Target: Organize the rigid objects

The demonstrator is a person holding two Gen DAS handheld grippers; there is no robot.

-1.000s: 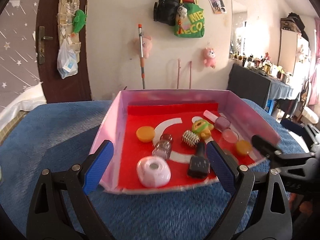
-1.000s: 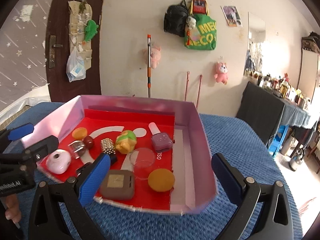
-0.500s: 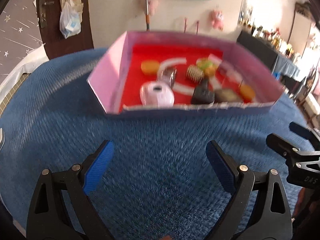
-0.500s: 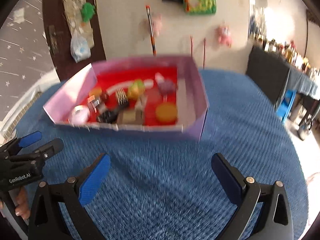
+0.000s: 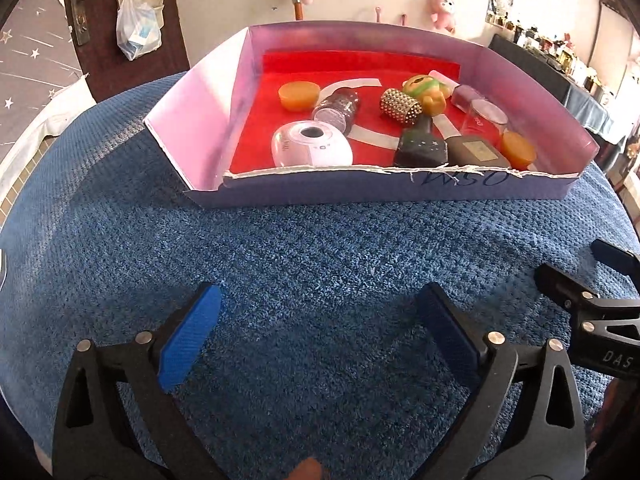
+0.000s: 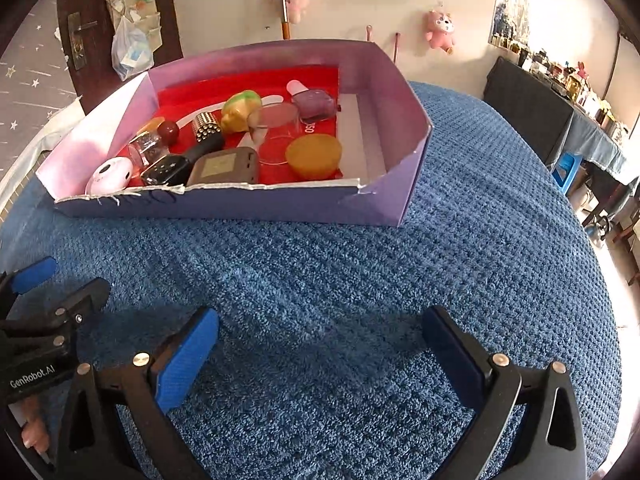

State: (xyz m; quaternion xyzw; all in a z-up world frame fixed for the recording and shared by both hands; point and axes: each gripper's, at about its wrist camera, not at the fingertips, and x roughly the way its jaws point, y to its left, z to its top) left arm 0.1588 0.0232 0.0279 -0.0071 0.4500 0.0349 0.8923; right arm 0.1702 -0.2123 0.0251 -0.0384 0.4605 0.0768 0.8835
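A pink cardboard box (image 5: 208,100) with a red floor sits on the blue cloth, also in the right wrist view (image 6: 400,92). It holds several small objects: a white round device (image 5: 310,148), two orange cups (image 5: 299,95), a studded roller (image 5: 401,106), a green-yellow toy (image 5: 426,90), a black bottle (image 5: 420,148), a grey case (image 6: 224,168) and a purple nail polish bottle (image 6: 314,102). My left gripper (image 5: 318,340) is open and empty, well back from the box. My right gripper (image 6: 320,356) is open and empty, also back from it.
The blue cloth (image 5: 320,248) covers the table between grippers and box. A door (image 5: 100,20) and a wall with hung toys stand behind. A dark cabinet (image 6: 528,104) stands at the right. The right gripper shows in the left wrist view (image 5: 592,300).
Both grippers have pulled back from over the box toward me. The box and its contents now lie farther away. Both grippers stayed open.
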